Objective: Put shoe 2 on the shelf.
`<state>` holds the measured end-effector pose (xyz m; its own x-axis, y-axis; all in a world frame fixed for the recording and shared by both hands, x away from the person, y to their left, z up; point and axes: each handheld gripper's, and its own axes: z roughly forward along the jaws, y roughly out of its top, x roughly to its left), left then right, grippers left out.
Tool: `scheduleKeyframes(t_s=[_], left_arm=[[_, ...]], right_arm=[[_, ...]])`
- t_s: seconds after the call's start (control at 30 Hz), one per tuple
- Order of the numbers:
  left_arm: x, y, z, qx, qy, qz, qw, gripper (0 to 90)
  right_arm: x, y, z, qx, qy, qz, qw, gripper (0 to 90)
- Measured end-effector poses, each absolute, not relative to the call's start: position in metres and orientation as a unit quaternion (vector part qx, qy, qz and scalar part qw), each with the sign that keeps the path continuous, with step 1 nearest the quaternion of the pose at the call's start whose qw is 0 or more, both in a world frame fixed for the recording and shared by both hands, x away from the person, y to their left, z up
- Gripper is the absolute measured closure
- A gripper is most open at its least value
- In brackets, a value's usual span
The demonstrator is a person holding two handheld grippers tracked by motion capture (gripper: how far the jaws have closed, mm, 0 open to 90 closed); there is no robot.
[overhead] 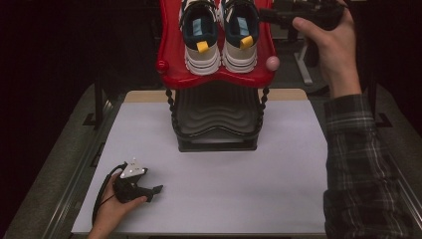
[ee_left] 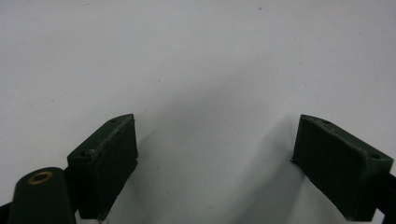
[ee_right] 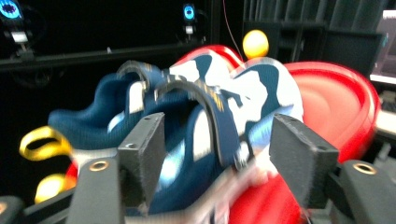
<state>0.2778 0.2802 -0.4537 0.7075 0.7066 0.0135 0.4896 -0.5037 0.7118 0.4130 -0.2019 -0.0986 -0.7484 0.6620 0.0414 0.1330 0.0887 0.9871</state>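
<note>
Grey table (overhead: pixel 278 199) across the whole high view, cleared for work. Black lower shelf of rack (overhead: pixel 217 117) at table's far middle, wavy ribs presumably to stop soles sliding. Red top tray (overhead: pixel 169 45) stacked on beaded posts, raised rim to keep footwear from slipping off (pink knob at front right corner). Pair of navy-and-white sneakers parked heels-out on that tray, side by side and touching: left sneaker (overhead: pixel 200 35), right sneaker (overhead: pixel 240 32), yellow heel loops facing near edge, likely for easy pulling.

Right gripper (overhead: pixel 278 17) held up high at tray level, coming in from the right toward the right sneaker; in right gripper view jaws spread wide, straddling the strap and tongue area of the shoe (ee_right: pixel 210 135), not yet pinched (view blurred, contact hard to call). Probably lining up a grab by the upper, since the collar gives a thin wall to clamp.

Left gripper (overhead: pixel 152 191) low at near left of table, resting on surface, jaws wide apart over bare tabletop (ee_left: pixel 210 70), holding nothing. Parked out of the way, judged idle.
</note>
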Motion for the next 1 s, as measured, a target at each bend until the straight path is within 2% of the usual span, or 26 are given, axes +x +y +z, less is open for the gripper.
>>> scheduleKeyframes(t_s=[0.47, 1.0], left_arm=[[0.278, 0.280, -0.454, 0.853, 0.351, 0.153, 0.354, 13.0], [0.278, 0.280, -0.454, 0.852, 0.353, 0.152, 0.357, 12.9]], right_arm=[[0.373, -0.252, -0.144, 0.312, 0.693, 0.615, 0.212, 32.2], [0.351, -0.271, -0.211, 0.338, 0.694, 0.606, 0.192, 31.5]])
